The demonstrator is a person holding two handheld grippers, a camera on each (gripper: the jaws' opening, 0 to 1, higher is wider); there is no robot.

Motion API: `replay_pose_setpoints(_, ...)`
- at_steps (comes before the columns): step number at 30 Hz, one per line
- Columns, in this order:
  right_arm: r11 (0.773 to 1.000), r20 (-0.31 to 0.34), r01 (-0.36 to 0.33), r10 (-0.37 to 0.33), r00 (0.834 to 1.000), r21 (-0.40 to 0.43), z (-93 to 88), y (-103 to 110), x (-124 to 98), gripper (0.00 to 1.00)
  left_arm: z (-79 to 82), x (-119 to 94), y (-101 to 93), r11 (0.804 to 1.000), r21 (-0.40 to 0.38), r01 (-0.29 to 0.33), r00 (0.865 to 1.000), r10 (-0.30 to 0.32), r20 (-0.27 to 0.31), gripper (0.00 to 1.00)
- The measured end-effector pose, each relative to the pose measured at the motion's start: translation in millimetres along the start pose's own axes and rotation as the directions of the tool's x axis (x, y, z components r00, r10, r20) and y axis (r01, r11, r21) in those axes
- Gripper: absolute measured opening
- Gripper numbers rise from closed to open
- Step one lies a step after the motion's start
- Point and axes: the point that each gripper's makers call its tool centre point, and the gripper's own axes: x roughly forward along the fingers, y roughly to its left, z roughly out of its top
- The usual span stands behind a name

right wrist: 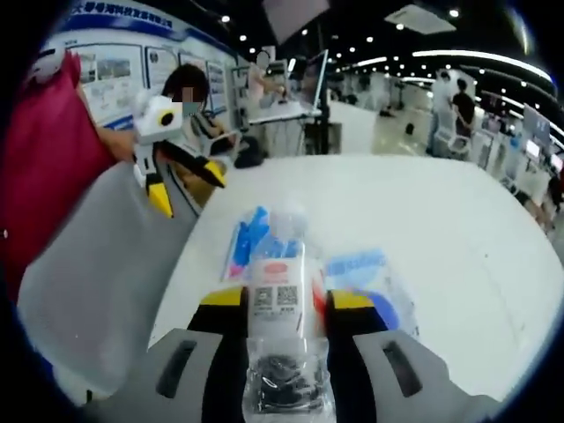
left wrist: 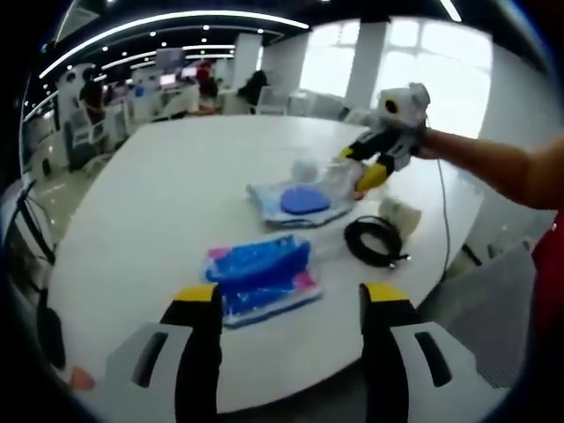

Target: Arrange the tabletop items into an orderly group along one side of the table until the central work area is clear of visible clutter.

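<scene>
The right hand-held gripper (right wrist: 284,304) is pinching a clear plastic bag (right wrist: 280,291) with a label, just above the white bench (left wrist: 176,194); the left hand-held gripper (left wrist: 291,300) is spread wide and holds nothing, near the blue packet (left wrist: 260,275). The black cable (left wrist: 377,240) lies just beside the blue packet; this looks like the gathering step, so next the clear plastic bag likely needs setting down beside the blue packet.

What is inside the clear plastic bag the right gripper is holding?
In the right gripper view, the clear plastic bag with a white QR-code label, clamped in the right gripper, shows something dark and coiled at its near end. The label covers the middle, so the rest cannot be made out.
</scene>
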Motion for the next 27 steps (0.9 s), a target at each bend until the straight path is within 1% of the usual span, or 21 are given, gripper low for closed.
replay_pose_setpoints(3,1.0,0.05,0.01,-0.011,0.999,0.023,8.6,0,-3,0.31,8.1,-1,-1.5,1.0,-0.012,0.013,0.999,-0.013,0.034,0.58)
replay_pose_setpoints(5,0.999,0.101,0.015,-0.019,0.995,0.041,19.6,1,-7,0.31,18.6,-3,-4.4,0.999,-0.021,0.031,0.997,-0.029,0.069,0.58)
replay_pose_setpoints(7,0.998,0.139,0.015,-0.022,0.99,0.053,28.4,1,-10,0.31,29.9,-3,-8.3,0.998,-0.037,0.057,0.993,-0.053,0.104,0.57)
replay_pose_setpoints(8,0.998,0.164,0.012,-0.022,0.986,0.059,34.4,2,-11,0.31,42.3,-4,-10.9,0.996,-0.047,0.077,0.987,-0.069,0.147,0.57)
replay_pose_setpoints(9,0.998,0.181,0.007,-0.018,0.983,0.063,39.1,5,-12,0.31,50.1,-5,-12.4,0.995,-0.051,0.089,0.982,-0.08,0.172,0.57)
replay_pose_setpoints(10,0.998,0.205,0.006,-0.019,0.979,0.067,45.5,6,-13,0.31,63.1,-7,-14.1,0.993,-0.048,0.107,0.972,-0.094,0.216,0.56)
replay_pose_setpoints(12,0.997,0.248,-0.004,-0.015,0.969,0.073,56.7,10,-15,0.32,79.9,-10,-14.2,0.991,-0.052,0.126,0.958,-0.108,0.265,0.56)
replay_pose_setpoints(13,0.997,0.26,-0.006,-0.014,0.966,0.075,59.4,11,-16,0.32,83.2,-10,-14.3,0.99,-0.054,0.131,0.955,-0.112,0.274,0.56)
replay_pose_setpoints(14,0.997,0.298,-0.015,-0.01,0.954,0.081,69.4,14,-18,0.32,93.9,-12,-14.6,0.984,-0.079,0.161,0.943,-0.13,0.306,0.56)
replay_pose_setpoints(16,0.996,0.342,-0.028,-0.005,0.94,0.089,79.8,17,-20,0.32,104.4,-14,-14.9,0.975,-0.104,0.195,0.928,-0.149,0.341,0.56)
replay_pose_setpoints(18,0.995,0.386,-0.046,0.006,0.923,0.093,91.9,21,-23,0.32,116.9,-16,-15.6,0.965,-0.117,0.235,0.908,-0.175,0.38,0.57)
replay_pose_setpoints(19,0.994,0.413,-0.054,0.011,0.91,0.092,99.9,24,-25,0.32,124.3,-18,-16.9,0.958,-0.121,0.259,0.897,-0.192,0.398,0.57)
replay_pose_setpoints(20,0.994,0.419,-0.059,0.015,0.908,0.092,101.8,25,-25,0.32,126.5,-19,-17.7,0.956,-0.121,0.267,0.893,-0.199,0.404,0.57)
replay_pose_setpoints(21,0.993,0.453,-0.082,0.032,0.891,0.09,112.5,31,-26,0.32,137.1,-22,-20.5,0.947,-0.116,0.298,0.871,-0.22,0.439,0.57)
replay_pose_setpoints(22,0.992,0.469,-0.088,0.037,0.882,0.087,117.8,34,-26,0.32,142.6,-24,-21.9,0.942,-0.115,0.315,0.86,-0.233,0.454,0.57)
replay_pose_setpoints(23,0.992,0.48,-0.098,0.046,0.876,0.083,122.4,37,-27,0.32,148.5,-27,-24.4,0.932,-0.117,0.342,0.846,-0.251,0.471,0.57)
replay_pose_setpoints(25,0.99,0.501,-0.12,0.068,0.863,0.072,132.7,44,-25,0.32,164.3,-33,-28.5,0.912,-0.109,0.395,0.807,-0.288,0.516,0.57)
replay_pose_setpoints(27,0.989,0.518,-0.138,0.088,0.851,0.06,141.7,50,-23,0.32,173.9,-38,-29.8,0.9,-0.099,0.423,0.78,-0.307,0.546,0.56)
